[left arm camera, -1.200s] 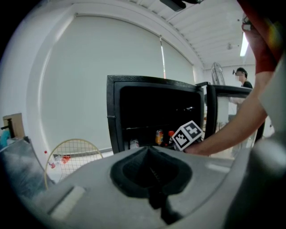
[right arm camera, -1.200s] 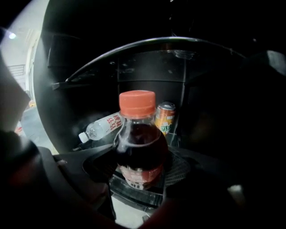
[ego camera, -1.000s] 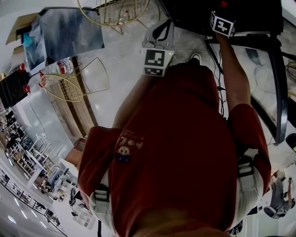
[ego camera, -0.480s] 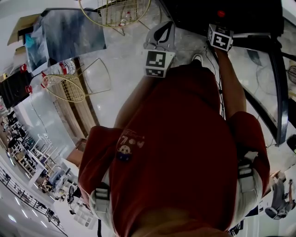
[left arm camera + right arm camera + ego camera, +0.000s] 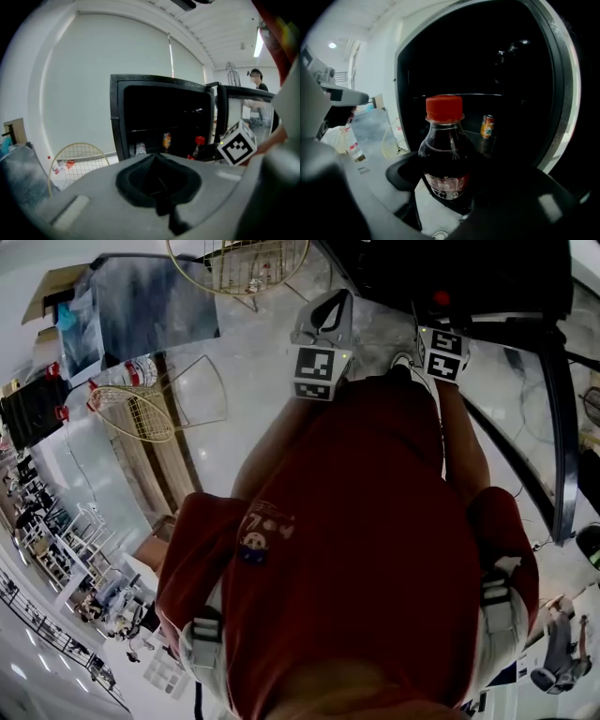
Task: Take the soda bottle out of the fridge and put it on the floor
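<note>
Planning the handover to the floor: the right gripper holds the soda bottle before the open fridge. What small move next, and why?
Probably lower the right gripper toward the floor, keeping the soda bottle upright: the jaws clamp it, and it looks clear of the fridge.

Glossy clr plastic soda bottle, polished floor

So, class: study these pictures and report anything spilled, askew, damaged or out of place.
Nothing stands out. The soda bottle sits upright and capped in the right tongs, with no spill visible. The fridge stands open, as the task needs.
</note>
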